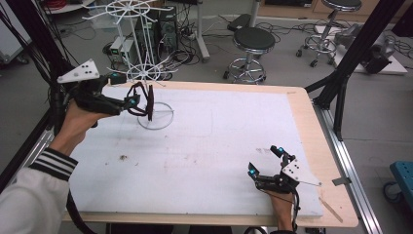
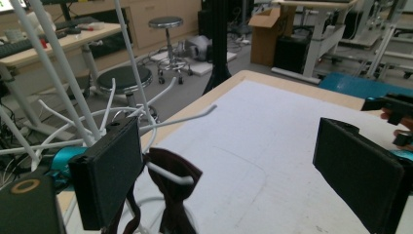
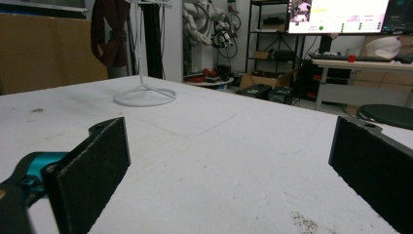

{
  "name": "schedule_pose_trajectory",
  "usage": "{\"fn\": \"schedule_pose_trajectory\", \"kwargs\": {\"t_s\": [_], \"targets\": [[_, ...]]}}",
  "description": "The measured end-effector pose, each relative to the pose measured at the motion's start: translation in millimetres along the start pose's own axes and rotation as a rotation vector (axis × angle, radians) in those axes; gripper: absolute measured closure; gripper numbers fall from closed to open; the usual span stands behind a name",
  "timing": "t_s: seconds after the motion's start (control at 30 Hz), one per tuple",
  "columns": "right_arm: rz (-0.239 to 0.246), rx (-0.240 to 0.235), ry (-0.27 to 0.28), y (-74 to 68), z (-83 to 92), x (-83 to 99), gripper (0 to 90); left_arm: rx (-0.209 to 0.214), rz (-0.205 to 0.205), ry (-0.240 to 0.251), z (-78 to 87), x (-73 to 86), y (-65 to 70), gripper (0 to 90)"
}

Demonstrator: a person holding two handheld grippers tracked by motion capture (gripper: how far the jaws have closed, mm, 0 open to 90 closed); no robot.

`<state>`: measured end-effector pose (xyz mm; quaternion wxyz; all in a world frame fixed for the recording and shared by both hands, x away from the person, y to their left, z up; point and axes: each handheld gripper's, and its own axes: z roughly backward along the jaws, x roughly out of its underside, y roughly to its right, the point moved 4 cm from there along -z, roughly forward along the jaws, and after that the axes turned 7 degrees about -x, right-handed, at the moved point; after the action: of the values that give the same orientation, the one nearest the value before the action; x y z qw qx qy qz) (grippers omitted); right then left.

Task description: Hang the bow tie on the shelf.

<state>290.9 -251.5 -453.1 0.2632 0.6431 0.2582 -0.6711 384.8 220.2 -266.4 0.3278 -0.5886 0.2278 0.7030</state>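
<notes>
Two grippers in play: left gripper [image 1: 130,102] stands with jaws wide, the dark maroon fabric loop [image 2: 171,181] draped over a thin white prong of the wire rack [image 1: 142,73], just beside its left pad and apparently unclamped. Judged step: hanging done, release under way. Next move: back straight out without snagging the soft, limp cloth. Right gripper [image 1: 265,161] rests wide open on the matte white mat [image 1: 219,136], well apart
</notes>
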Motion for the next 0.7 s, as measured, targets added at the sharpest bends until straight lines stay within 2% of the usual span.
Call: {"fn": "schedule_pose_trajectory", "kwargs": {"t_s": [0.13, 0.27, 0.43, 0.57, 0.7], "targets": [[-0.004, -0.001, -0.002, -0.1, 0.2, 0.0, 0.7, -0.015, 0.001, 0.048, 18.2, 17.6, 4.2, 11.1], [0.007, 0.002, -0.003, -0.5, -0.4, 0.2, 0.7, -0.04, -0.01, 0.1, 37.1, 47.1, 11.6, 11.2], [0.012, 0.007, -0.004, -1.7, -0.5, 0.5, 0.7, -0.089, 0.011, 0.165, 57.6, 88.5, 18.0, 11.1], [0.012, 0.009, -0.004, -1.7, -0.6, 0.5, 0.7, -0.114, 0.045, 0.167, 63.9, 117.1, 19.6, 11.1], [0.012, 0.01, -0.003, -1.6, -0.5, 0.4, 0.7, -0.131, 0.059, 0.157, 64.1, 135.3, 21.0, 11.1]]}}
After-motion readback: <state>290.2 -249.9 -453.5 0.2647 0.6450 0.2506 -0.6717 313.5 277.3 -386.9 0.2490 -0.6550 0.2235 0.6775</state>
